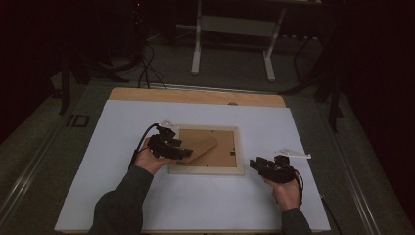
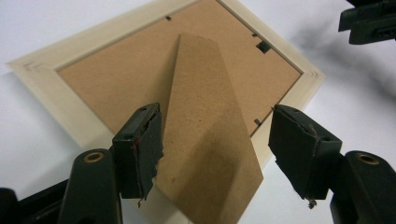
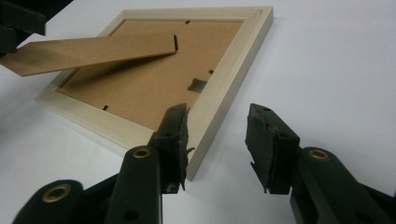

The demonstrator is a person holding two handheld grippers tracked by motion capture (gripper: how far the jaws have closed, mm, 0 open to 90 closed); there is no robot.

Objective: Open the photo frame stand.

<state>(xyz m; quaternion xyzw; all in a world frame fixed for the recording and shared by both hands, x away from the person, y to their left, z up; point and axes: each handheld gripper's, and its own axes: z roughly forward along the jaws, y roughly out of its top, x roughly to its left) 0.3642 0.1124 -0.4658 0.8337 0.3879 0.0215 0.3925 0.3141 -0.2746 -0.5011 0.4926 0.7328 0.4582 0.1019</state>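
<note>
Dark room, grey carpet floor (image 1: 230, 73), white metal stand with two legs (image 1: 234, 29) at the back, black cables (image 1: 147, 63), white tabletop (image 1: 195, 205) with a wooden far edge.

Pale cream wood on the picture frame (image 1: 206, 170), with plain brown fibreboard for its backing (image 2: 116, 79) and the same brown on the stand flap (image 2: 205, 140). Small black clips (image 2: 263, 46) along the backing's edge. White sheet over the table (image 1: 205, 205), light wood at its far edge. Matte black tongs (image 2: 215, 144), brass-coloured rivets.
</note>
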